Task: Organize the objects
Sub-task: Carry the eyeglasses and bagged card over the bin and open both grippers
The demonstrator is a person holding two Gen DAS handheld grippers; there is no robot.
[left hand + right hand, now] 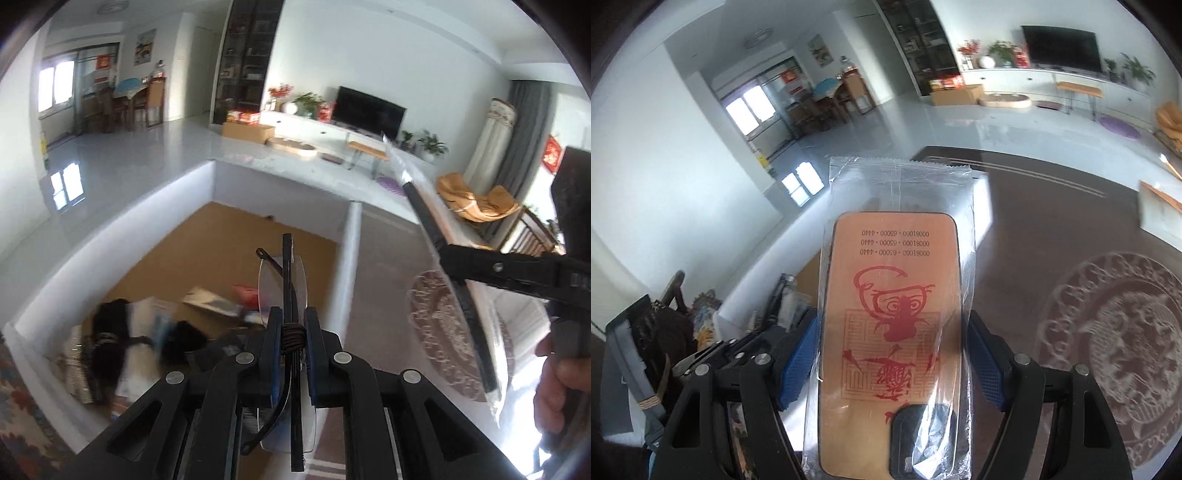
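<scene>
Left gripper [291, 325] clamps folded rimless glasses [284, 291] edge-on between its blue pads, lenses poking past the tips, above a white box [177, 195] of clutter. Right gripper [892, 350] squeezes a bagged orange phone case [892, 332] flat between its fingers; red monkey print, upside-down "0008100·65000·4440" three times. Both held level over a brown rug [1052, 229].
</scene>
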